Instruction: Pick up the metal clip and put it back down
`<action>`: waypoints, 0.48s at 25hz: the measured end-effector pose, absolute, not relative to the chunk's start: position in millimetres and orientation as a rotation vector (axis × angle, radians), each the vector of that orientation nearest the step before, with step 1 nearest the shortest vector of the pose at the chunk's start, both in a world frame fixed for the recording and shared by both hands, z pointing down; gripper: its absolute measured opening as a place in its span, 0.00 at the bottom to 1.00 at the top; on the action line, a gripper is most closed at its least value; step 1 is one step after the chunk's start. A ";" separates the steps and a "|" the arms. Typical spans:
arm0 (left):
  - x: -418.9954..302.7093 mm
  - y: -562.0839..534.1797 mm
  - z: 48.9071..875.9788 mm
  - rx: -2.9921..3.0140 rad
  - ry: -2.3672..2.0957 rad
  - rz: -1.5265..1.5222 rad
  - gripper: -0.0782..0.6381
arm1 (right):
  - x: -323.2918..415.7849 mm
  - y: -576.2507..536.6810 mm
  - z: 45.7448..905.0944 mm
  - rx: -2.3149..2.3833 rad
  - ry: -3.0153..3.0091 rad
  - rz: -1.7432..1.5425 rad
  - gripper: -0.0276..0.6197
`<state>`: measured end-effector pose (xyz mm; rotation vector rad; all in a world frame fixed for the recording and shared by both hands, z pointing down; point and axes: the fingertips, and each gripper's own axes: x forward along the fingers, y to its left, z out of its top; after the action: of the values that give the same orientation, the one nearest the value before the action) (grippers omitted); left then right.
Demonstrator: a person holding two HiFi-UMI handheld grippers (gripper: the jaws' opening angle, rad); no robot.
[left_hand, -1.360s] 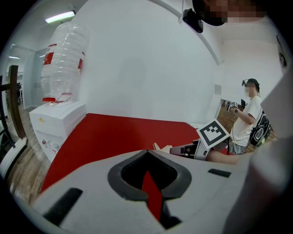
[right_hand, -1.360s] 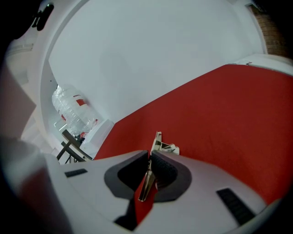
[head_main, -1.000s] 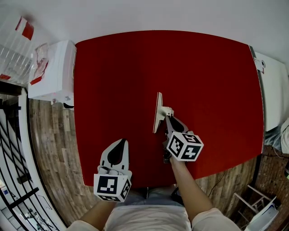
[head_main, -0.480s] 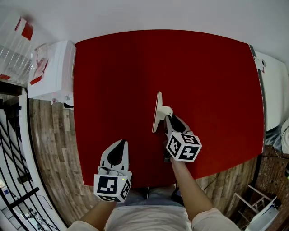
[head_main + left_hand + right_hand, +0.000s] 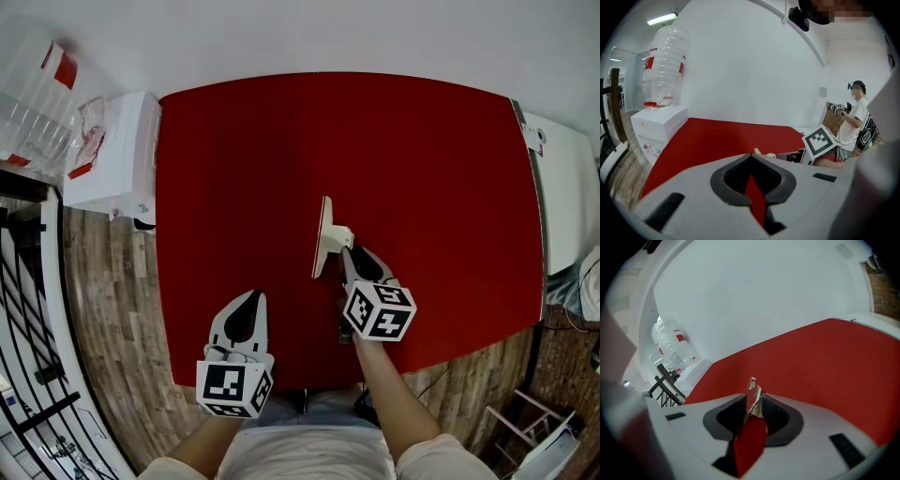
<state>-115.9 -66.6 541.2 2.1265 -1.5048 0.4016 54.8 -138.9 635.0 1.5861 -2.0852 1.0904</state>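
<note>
The metal clip (image 5: 324,239) stands on edge in the middle of the red counter (image 5: 431,159). Its handle lies between the right gripper's (image 5: 348,251) jaws, which have just been opening and no longer pinch it. It is probably light, stiff and slick, so the handle tabs look best taken squarely. The left gripper (image 5: 249,300) rests closed and empty.

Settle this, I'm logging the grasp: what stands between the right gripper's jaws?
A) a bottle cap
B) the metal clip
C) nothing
B: the right gripper view shows the metal clip between the jaws of the right gripper, which have just been opening; whether the pads press it is unclear.
</note>
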 end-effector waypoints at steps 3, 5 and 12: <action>-115.2 -68.8 533.4 2.135 -1.515 0.395 0.12 | 58.3 -137.9 626.2 1.595 -2.082 1.057 0.17; -115.3 -68.7 528.1 2.140 -1.521 0.393 0.12 | 59.1 -135.7 618.9 1.592 -2.093 1.047 0.17; -113.3 -59.3 501.9 2.156 -1.542 0.371 0.12 | 65.2 -120.9 576.0 1.570 -2.153 0.947 0.08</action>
<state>-113.3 -59.3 501.9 2.1559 -1.5421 0.3705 65.2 -120.9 576.0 1.5697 -2.1529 0.9467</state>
